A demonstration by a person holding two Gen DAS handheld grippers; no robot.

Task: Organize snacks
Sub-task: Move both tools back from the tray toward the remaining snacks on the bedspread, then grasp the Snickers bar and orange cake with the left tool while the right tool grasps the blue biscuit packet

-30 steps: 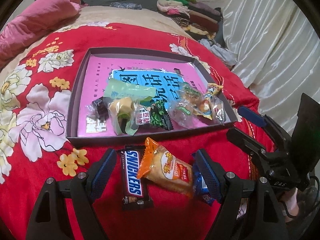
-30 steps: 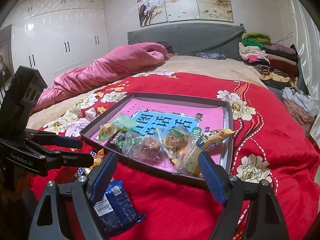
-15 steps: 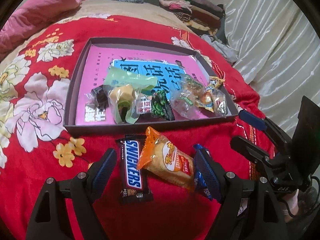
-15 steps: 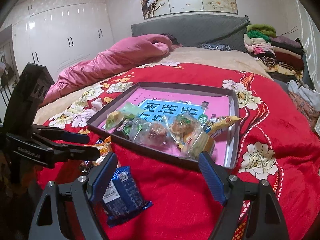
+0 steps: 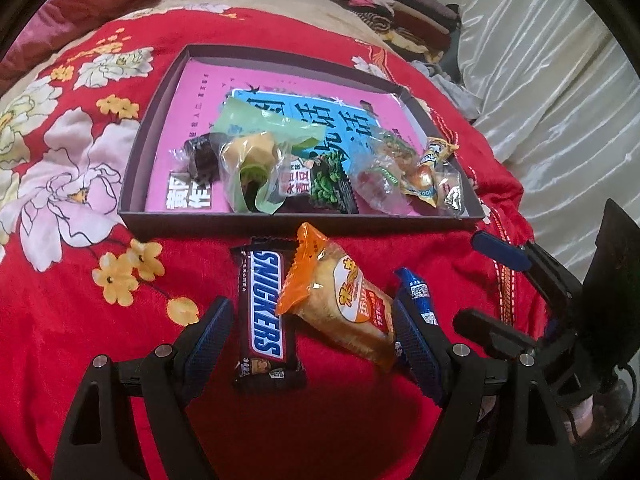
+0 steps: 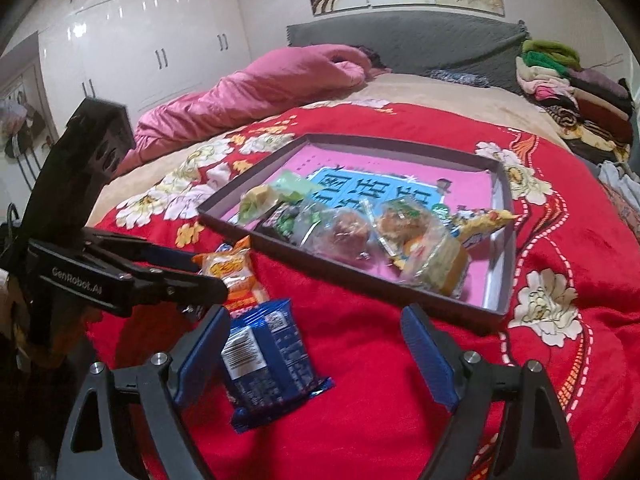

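On the red flowered bedspread lies a dark tray (image 5: pixel 300 224) with a pink book and several wrapped snacks inside. In front of it lie a Snickers bar (image 5: pixel 262 312), an orange snack packet (image 5: pixel 344 304) and a blue packet (image 5: pixel 416 292). My left gripper (image 5: pixel 312 336) hangs open over the Snickers bar and the orange packet, both between its fingers. My right gripper (image 6: pixel 316 354) has its jaws opening. The blue packet (image 6: pixel 268 356) lies by its left finger, not pressed. The left gripper (image 6: pixel 210 274) shows beside the orange packet (image 6: pixel 236 276), and the right gripper (image 5: pixel 488 288) at the right of the left wrist view.
A pink quilt (image 6: pixel 260 84) lies bunched at the far left of the bed. Folded clothes (image 6: pixel 568 84) are stacked at the far right by the grey headboard (image 6: pixel 400 40). A pale curtain (image 5: pixel 560 100) hangs along the right side. White wardrobes (image 6: pixel 140 40) stand behind.
Both views have tipped further down and drawn nearer the loose snacks. The blue packet now lies closer to the right gripper's left finger. No snack has moved.
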